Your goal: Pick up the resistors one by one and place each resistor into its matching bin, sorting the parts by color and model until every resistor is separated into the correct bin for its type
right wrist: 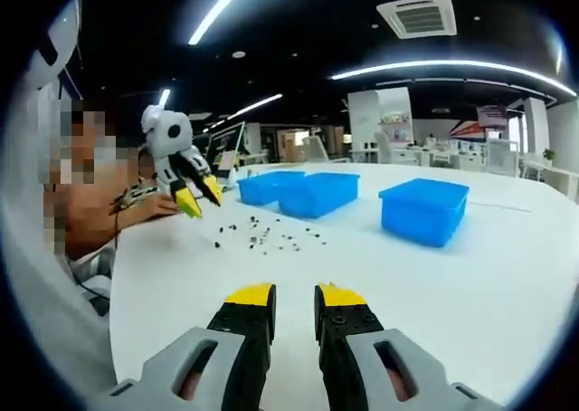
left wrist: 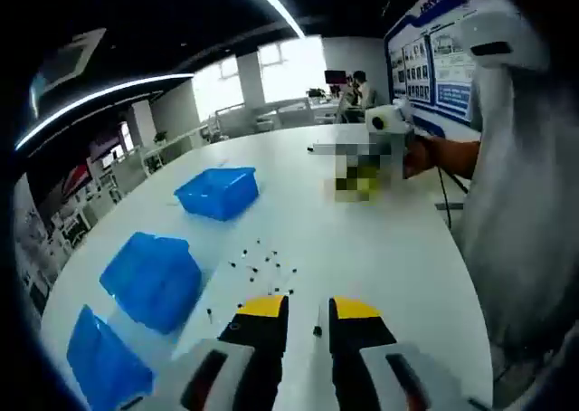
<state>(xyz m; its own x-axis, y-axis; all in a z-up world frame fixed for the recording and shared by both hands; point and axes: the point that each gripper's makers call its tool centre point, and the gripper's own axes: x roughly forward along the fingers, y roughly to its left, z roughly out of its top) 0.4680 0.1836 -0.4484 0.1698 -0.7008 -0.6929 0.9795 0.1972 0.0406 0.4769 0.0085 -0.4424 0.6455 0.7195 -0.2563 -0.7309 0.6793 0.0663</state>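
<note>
Seen from the right gripper view, the left gripper [right wrist: 199, 200] hangs at the far left, jaws parted and carrying nothing, just above the scatter of small dark resistors [right wrist: 268, 237] lying loose on the white round table [right wrist: 507, 284]. Beyond and right of them stand three blue plastic bins [right wrist: 424, 210]; what they hold cannot be told from here. Nearest, the right gripper [right wrist: 294, 298] hovers with its yellow-tipped jaws slightly apart and empty. Judging by the scatter, sorting has barely started: most resistors remain to be picked.
</note>
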